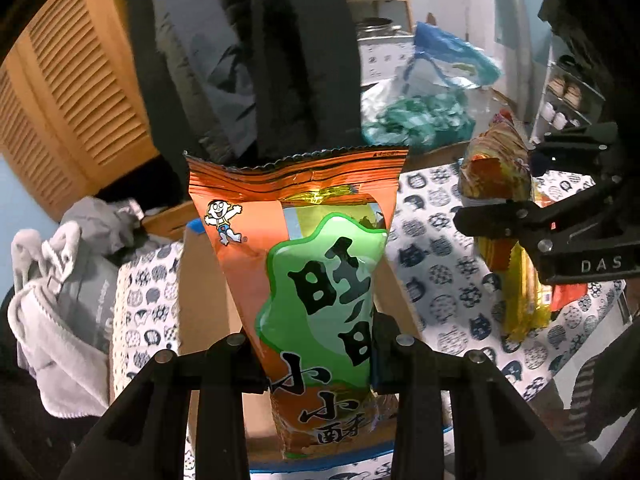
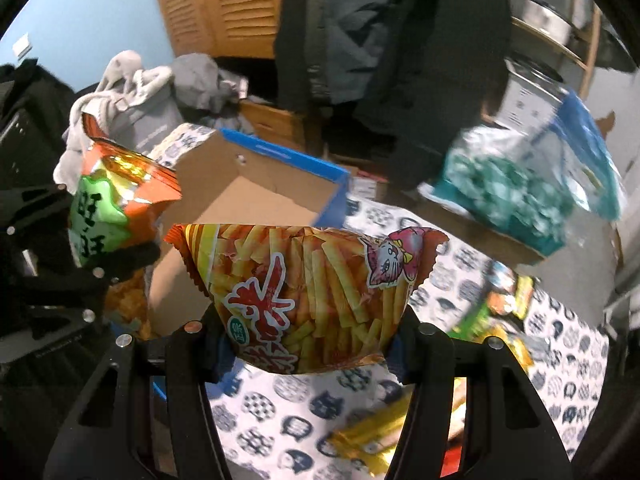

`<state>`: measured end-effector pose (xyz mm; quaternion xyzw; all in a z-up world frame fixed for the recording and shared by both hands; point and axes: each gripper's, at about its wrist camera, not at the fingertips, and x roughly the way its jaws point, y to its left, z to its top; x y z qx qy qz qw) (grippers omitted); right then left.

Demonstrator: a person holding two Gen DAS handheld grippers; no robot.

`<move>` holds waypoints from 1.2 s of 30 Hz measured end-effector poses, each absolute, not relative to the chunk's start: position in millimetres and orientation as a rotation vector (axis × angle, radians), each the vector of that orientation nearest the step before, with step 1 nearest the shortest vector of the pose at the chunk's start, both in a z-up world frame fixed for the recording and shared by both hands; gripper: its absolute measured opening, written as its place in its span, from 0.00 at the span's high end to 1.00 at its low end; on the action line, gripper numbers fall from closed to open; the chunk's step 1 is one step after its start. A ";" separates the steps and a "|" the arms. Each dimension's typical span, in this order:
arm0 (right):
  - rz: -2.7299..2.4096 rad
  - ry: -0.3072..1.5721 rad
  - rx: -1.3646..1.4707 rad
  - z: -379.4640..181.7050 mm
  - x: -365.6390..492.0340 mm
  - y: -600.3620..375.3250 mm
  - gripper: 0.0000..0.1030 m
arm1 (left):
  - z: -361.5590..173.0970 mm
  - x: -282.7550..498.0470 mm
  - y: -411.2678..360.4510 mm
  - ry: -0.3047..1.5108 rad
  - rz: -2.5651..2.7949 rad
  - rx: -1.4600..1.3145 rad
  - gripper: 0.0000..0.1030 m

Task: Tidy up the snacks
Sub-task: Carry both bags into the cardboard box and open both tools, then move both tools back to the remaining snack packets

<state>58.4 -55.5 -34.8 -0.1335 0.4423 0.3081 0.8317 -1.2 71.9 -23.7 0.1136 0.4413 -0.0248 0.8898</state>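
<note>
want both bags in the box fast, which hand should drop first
Left, probably. Its orange bag, pinched in the left gripper, hangs right over the open cardboard box. The right gripper's fries bag sits beside the box, above the tablecloth.

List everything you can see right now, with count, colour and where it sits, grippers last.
Orange snack bag: 1, orange with green label, clamped in the left gripper above the box.
Fries snack bag: 1, yellow-orange with pink cat, clamped in the right gripper above the tablecloth.
Cardboard box: 1, brown with blue rim, open, on the table.
Tablecloth: 1, white with dark cat heads, covers the table.
Loose snack packets: several, blurred, green and yellow, on the cloth at right.
Teal candy bag: 1, teal and clear, behind the table.
Left gripper: 1, black, shut.
Right gripper: 1, black, shut.
</note>
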 end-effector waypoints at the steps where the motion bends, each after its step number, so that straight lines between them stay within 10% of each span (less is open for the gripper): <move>1: 0.663 0.940 -0.292 -35.9 58.6 -47.8 0.43 | -26.9 -0.8 79.3 0.924 -0.043 0.225 0.66; 16: 0.777 1.032 -0.354 -70.5 62.9 28.1 0.42 | -59.0 2.2 148.5 1.009 0.065 0.118 0.66; 19: 0.771 1.033 -0.365 -71.0 62.8 31.8 0.22 | -60.7 2.3 150.9 1.017 0.074 0.114 0.52; 36: 0.689 1.006 -0.323 -57.3 59.8 -7.8 0.22 | -56.5 4.3 135.8 1.008 0.067 0.129 0.37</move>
